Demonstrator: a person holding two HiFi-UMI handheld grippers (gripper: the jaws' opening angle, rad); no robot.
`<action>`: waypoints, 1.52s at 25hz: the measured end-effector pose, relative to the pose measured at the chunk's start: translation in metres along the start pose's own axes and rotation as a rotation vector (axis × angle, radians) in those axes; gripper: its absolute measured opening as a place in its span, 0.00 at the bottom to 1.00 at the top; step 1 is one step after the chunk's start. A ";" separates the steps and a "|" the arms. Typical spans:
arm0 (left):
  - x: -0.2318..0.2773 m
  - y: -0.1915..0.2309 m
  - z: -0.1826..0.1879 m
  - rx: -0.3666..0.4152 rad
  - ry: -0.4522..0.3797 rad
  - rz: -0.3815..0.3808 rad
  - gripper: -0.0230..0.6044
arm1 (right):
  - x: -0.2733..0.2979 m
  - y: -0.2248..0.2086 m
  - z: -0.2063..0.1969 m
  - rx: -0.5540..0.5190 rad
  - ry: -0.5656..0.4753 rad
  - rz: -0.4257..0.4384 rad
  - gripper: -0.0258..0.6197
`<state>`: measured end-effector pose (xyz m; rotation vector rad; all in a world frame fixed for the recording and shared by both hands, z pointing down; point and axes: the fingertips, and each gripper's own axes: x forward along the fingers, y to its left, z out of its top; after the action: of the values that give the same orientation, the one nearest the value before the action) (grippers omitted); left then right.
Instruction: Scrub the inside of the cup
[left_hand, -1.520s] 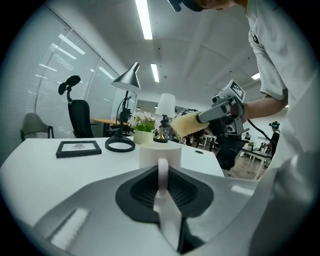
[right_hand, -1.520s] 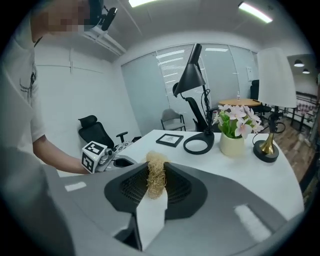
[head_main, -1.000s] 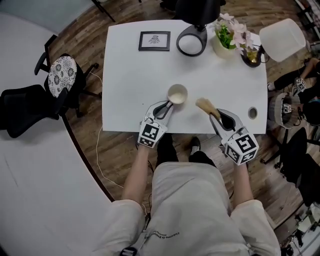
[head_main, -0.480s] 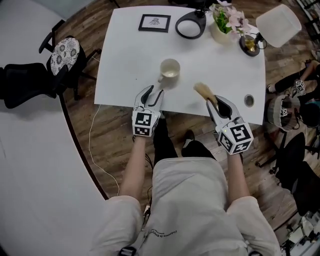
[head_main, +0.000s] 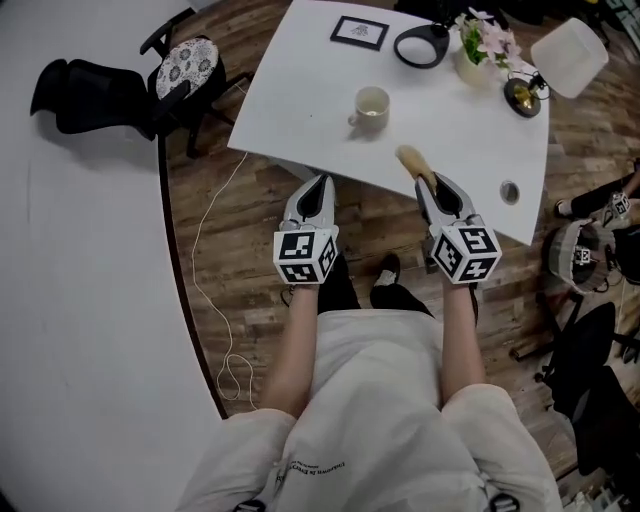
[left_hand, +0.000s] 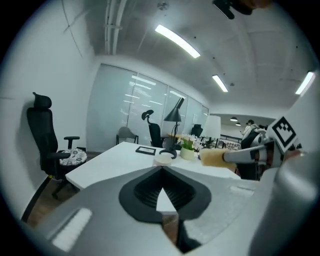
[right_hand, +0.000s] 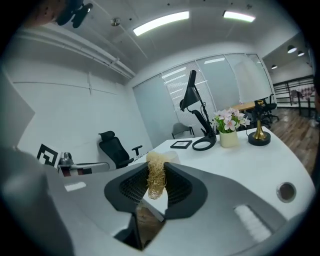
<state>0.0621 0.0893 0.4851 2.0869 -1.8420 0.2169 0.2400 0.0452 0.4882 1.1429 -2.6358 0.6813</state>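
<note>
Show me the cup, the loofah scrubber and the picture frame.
cup (head_main: 371, 102), head view, on its pale inside.
loofah scrubber (right_hand: 156, 180), right gripper view, on the middle of its tan fibres.
picture frame (head_main: 358, 32), head view, on the middle of its face.

No word or number can be read anywhere. A thin line of print runs across the person's shirt, too small to make out. On the counter, the framed picture beyond the cup shows only a dark blur. The marker cubes bear black-and-white squares, no letters.
</note>
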 end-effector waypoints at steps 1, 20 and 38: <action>-0.009 -0.004 0.011 -0.016 -0.018 0.000 0.04 | -0.005 0.008 0.001 -0.003 -0.006 -0.003 0.20; -0.134 -0.019 -0.014 0.149 0.059 -0.278 0.04 | -0.071 0.135 -0.070 0.029 -0.059 -0.304 0.20; -0.117 -0.011 -0.001 0.176 0.044 -0.338 0.04 | -0.061 0.143 -0.052 -0.056 -0.041 -0.332 0.20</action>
<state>0.0558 0.1995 0.4444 2.4511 -1.4607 0.3450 0.1769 0.1947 0.4650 1.5424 -2.3926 0.5202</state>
